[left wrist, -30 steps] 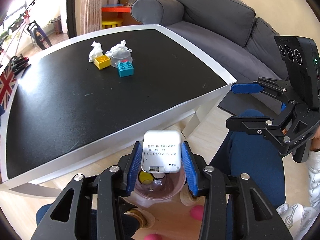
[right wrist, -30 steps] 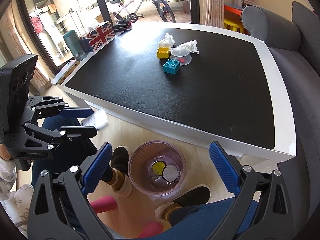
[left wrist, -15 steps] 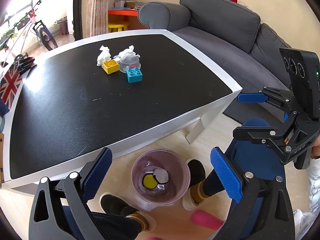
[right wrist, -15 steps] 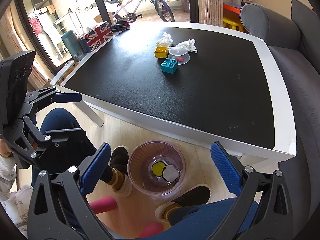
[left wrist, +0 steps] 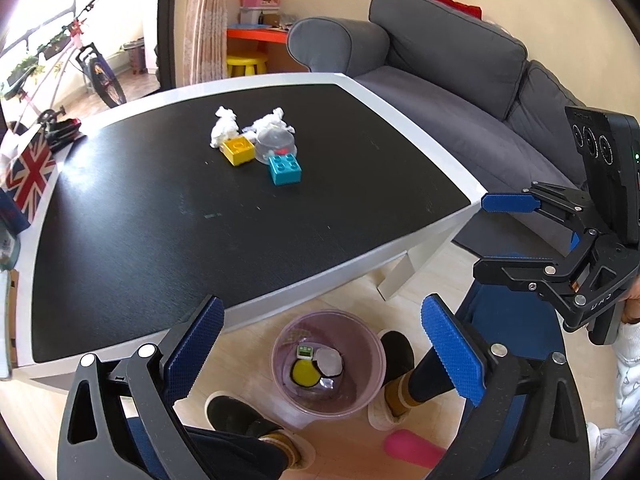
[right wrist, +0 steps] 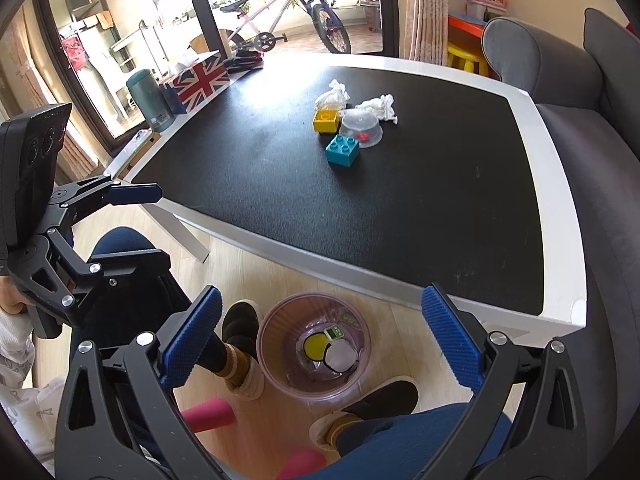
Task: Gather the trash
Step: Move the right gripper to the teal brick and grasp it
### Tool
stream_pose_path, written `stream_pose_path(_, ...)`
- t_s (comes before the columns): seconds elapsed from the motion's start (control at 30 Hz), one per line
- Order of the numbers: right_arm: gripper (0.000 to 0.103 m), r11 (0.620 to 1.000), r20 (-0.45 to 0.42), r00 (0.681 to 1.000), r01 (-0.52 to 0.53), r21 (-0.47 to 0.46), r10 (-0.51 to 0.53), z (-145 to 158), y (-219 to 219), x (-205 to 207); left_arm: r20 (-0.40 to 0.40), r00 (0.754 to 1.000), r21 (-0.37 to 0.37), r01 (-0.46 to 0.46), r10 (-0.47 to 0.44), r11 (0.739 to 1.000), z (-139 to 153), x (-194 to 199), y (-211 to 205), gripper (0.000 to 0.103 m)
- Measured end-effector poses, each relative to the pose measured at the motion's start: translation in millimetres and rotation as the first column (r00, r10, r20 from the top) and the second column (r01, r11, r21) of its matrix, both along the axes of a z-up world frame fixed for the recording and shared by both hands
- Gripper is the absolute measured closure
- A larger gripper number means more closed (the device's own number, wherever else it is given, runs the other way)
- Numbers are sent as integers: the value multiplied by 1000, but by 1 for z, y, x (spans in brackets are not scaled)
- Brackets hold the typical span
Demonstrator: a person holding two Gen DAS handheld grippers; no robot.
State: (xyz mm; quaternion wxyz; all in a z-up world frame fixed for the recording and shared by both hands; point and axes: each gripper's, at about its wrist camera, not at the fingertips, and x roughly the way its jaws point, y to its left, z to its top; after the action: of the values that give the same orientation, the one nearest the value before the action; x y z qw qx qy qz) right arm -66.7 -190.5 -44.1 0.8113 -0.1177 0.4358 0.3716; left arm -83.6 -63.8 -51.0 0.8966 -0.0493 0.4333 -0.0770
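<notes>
Left wrist view: left gripper (left wrist: 322, 350) hangs over the floor at the near edge of the worktop (left wrist: 400, 92), jaws spread wide with nothing between the pads. Directly below, seen through the gap, stands the bin (left wrist: 362, 390), a translucent pink tub on the wooden floor between the person's two feet. Contents visible in the bin: a yellow round item, a pale round item touching it, and a small white-and-green packet beside both.

Right gripper (left wrist: 496, 236) shows at the right edge of that view, clear of the worktop corner, jaws wide and empty. Right wrist view confirms this: right gripper (right wrist: 318, 336) is also poised above the bin (right wrist: 276, 368), pads well apart, nothing held. Left gripper (right wrist: 148, 224) appears at left in that view, jaws open.

Remaining trash lies on the worktop (right wrist: 558, 208), towards its far side: two crumpled tissues (left wrist: 225, 130), one just behind a yellow brick (left wrist: 239, 151), the other just behind an upturned clear cup (left wrist: 276, 145). A blue brick (left wrist: 285, 169) sits in front of the cup, touching or nearly so. All of these are well apart from both grippers.

Grey sofa (left wrist: 460, 80) runs along the right of the worktop.
</notes>
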Motion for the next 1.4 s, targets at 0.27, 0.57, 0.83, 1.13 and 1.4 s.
stream_pose_path(0.27,5,1000,19,1000,8,5,-9,12,9,18,25,999,14,-21,21,1000,14,16,19,8)
stream_pose_path(0.57,5,1000,36,999,14,0,-14,21,31,54,24,999,34,-27,26,999,19,47,43,8)
stream_pose_path(0.83,5,1000,23,1000,5,-30,-5,14,57,87,9,999,40,-39,39,998,17,73,65,8)
stream_pose_path(1.13,5,998,-1,1000,2,-63,-2,-1,90,120,-1,998,32,-58,58,998,15,93,85,8)
stream_pose_path(1.4,5,995,-29,1000,1,-104,-4,-21,119,146,-10,998,31,-69,69,997,12,103,97,8)
